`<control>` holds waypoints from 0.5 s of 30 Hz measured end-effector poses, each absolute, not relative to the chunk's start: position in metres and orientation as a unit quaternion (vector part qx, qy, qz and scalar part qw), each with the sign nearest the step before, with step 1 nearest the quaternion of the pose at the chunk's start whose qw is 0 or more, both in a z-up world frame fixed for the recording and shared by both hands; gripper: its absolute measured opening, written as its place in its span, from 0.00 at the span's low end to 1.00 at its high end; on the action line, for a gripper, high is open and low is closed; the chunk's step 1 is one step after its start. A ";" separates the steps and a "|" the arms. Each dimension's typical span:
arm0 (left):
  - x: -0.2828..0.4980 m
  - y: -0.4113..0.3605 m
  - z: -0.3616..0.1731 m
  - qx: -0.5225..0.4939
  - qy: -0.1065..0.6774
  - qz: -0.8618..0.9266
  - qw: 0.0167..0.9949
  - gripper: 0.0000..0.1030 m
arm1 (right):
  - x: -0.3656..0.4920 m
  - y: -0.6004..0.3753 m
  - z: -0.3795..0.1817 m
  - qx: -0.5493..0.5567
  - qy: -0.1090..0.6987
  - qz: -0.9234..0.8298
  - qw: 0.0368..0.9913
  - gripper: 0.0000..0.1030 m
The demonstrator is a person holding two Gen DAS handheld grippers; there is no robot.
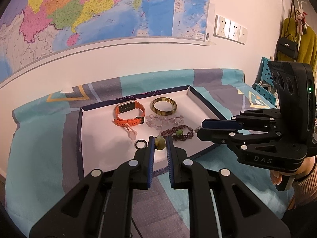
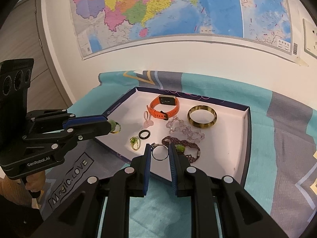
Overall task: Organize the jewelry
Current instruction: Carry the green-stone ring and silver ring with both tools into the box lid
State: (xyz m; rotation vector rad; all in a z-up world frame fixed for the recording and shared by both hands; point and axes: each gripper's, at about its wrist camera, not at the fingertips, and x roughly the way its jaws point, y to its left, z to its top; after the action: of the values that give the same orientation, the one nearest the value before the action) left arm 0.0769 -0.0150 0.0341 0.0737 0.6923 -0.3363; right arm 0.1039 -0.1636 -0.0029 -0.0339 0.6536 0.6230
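Left wrist view: left gripper [image 1: 160, 143] pinches green-stone ring [image 1: 159, 143] above shallow box [image 1: 206, 102], keeping it clear of bracelets

Right wrist view: right gripper [image 2: 159, 152] clamps silver ring [image 2: 160, 153] by its rim over box near edge; likely sorting rings together

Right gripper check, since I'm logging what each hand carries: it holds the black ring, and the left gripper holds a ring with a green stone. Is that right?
Not quite. The right gripper holds a silver ring, as the right wrist view shows; the black ring lies loose in the tray. The left gripper does hold a ring with a green stone.
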 end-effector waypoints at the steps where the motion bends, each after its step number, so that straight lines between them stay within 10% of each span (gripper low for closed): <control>1: 0.078 -0.015 0.034 0.036 0.338 -0.163 0.926 0.12 | 0.106 -0.164 -0.003 -0.015 0.318 0.301 0.899 0.16; 15: 0.091 -0.016 0.026 0.037 0.346 -0.155 0.925 0.12 | 0.119 -0.159 -0.009 -0.014 0.329 0.300 0.896 0.16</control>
State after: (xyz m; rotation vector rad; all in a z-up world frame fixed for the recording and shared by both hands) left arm 0.0911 -0.0162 0.0263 0.0761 0.7102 -0.3172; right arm 0.1193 -0.1594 -0.0086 -0.0300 0.6812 0.6208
